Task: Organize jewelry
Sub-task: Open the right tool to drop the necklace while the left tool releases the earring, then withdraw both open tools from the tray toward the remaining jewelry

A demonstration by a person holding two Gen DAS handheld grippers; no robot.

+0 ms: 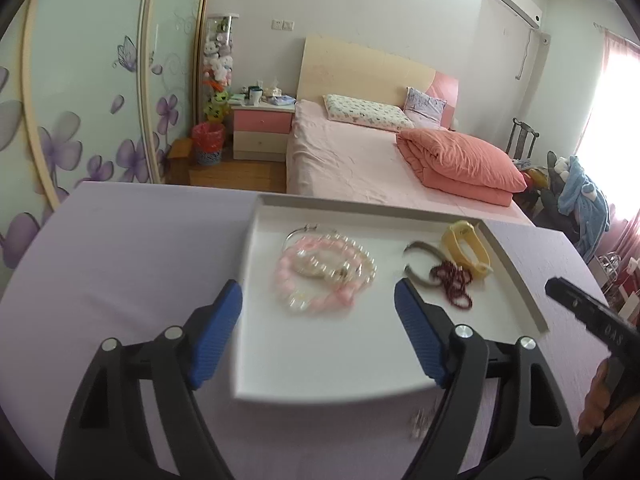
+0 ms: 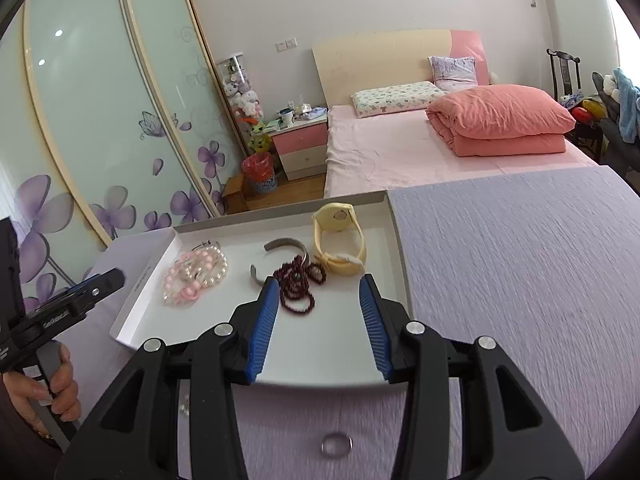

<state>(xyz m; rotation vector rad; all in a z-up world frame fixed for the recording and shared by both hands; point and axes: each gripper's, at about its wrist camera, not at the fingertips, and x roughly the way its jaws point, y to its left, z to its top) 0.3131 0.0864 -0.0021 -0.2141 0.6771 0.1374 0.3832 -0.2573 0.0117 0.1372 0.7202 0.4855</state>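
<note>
The white tray (image 2: 394,240) serves as the landmark on the lilac-covered table (image 2: 520,260). Lying inside it are a cluster of pink and pearl bracelets (image 1: 324,270) toward its left side, a grey open bangle (image 2: 280,258) and a string of dark red beads (image 2: 298,284) at its middle, and a yellow watch (image 2: 340,240) by its right wall. Still lying outside, just in front of the tray's near edge, are a silver ring (image 2: 337,446) and a small glinting piece (image 1: 420,426), too blurred to identify.

The left gripper (image 1: 318,312) is hovering over the tray's near-left part, angled downward, its jaws standing wide and holding nothing. The right gripper (image 2: 318,312) is hovering over the tray's near-right part, likewise angled down, its jaws partly open and empty, with the beads lying just beyond its tips. A hand (image 2: 52,384) is gripping the left tool's handle.

Assessment: the remaining step appears to be collecting the two loose pieces. The ring is lying flat and thin; a steep approach with the pads closing across its rim is advisable, followed by release over a bare part of the tray.
</note>
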